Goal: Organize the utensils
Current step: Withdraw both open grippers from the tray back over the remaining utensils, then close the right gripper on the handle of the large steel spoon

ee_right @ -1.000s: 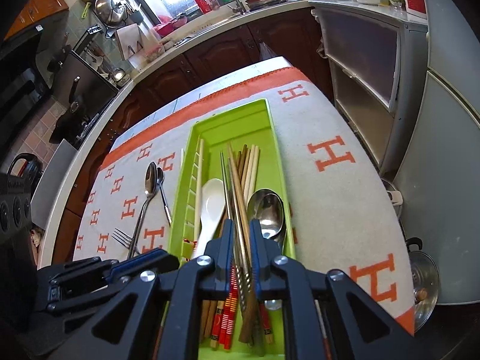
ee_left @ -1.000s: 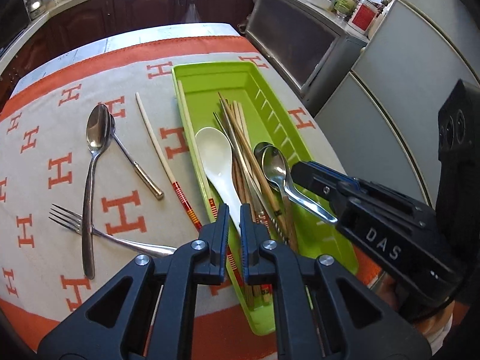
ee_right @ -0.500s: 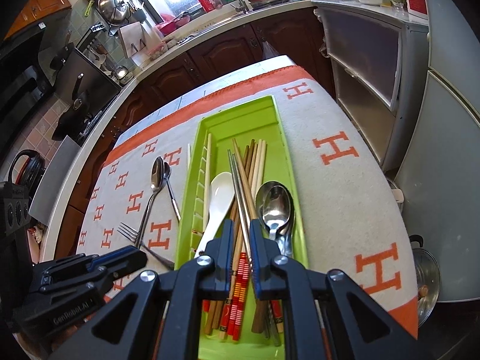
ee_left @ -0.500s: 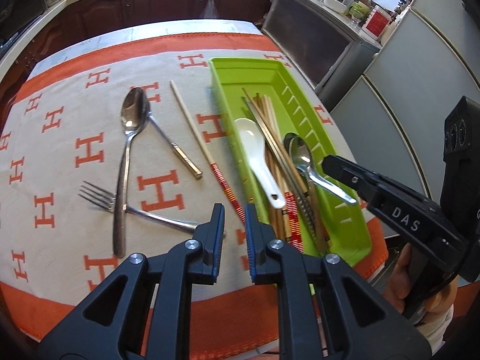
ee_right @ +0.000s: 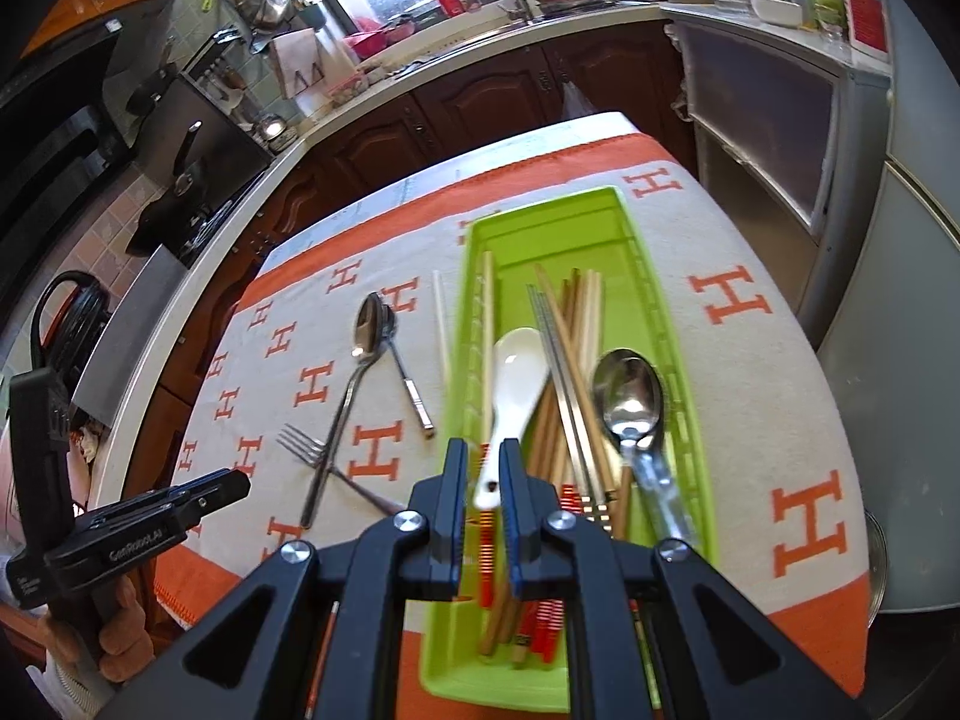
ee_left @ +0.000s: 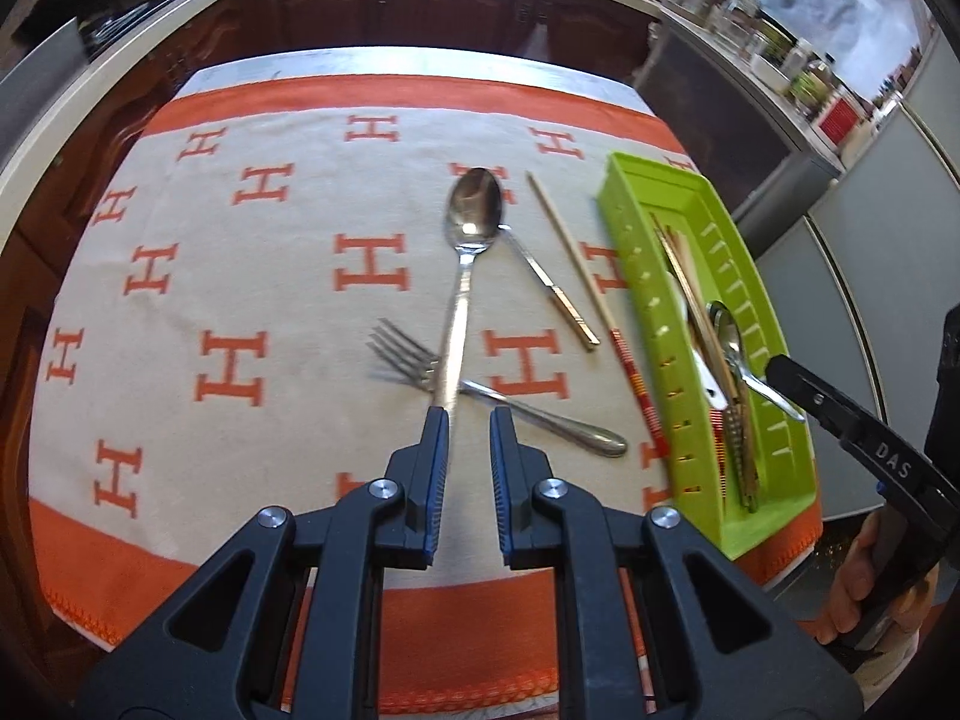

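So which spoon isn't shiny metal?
The white spoon in the green tray. It lies left of the chopsticks. The tray's other spoon and the two on the cloth are silver metal.

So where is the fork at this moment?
The fork lies on the patterned cloth to the left of the green tray, not in it. The long spoon crosses over its neck, with the left gripper just above its handle in the left wrist view.

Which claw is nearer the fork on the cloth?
Left. The left claw hovers right by the fork and the long spoon crossing it; the right claw is off over the green tray.
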Demonstrator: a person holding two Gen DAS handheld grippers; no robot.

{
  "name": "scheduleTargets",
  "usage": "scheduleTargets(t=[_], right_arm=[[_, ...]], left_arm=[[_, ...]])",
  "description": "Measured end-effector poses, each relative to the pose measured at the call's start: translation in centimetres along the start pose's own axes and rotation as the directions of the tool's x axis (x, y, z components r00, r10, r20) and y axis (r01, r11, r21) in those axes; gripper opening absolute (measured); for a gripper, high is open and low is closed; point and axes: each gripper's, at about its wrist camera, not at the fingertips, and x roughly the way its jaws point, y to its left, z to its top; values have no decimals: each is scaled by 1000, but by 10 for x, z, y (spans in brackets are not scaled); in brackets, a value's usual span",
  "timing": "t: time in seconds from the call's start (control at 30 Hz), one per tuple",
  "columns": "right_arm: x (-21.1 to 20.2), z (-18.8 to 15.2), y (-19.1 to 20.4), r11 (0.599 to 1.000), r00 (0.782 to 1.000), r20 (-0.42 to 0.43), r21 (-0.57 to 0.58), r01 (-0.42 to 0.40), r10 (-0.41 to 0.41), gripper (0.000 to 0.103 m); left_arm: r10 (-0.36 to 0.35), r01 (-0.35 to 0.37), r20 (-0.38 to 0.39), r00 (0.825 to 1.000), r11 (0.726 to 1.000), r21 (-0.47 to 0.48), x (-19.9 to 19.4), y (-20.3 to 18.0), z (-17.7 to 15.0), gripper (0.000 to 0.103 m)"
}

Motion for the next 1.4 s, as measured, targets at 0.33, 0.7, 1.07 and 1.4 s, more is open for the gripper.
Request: scheduleTargets(t=[0.33,0.7,1.07,1.4], right_arm=[[12,-4,53,992,998,-43,-118,-40,35,10],[67,2,82,990,986,-134,-86,-112,100,10],[142,25,70,978,958,-221,146,-152,182,19],[162,26,88,988,967,-215,90,-123,140,18]], left_arm=[[25,-26,-6,1000,998,-65,-2,38,-7,14],[1,-2,-12,1000,995,-99,6,62,-7,21],[-29,24,-28,999,989,-149,25,88,0,21],[-61,53,-40,997,980,-192,43,115,7,21]])
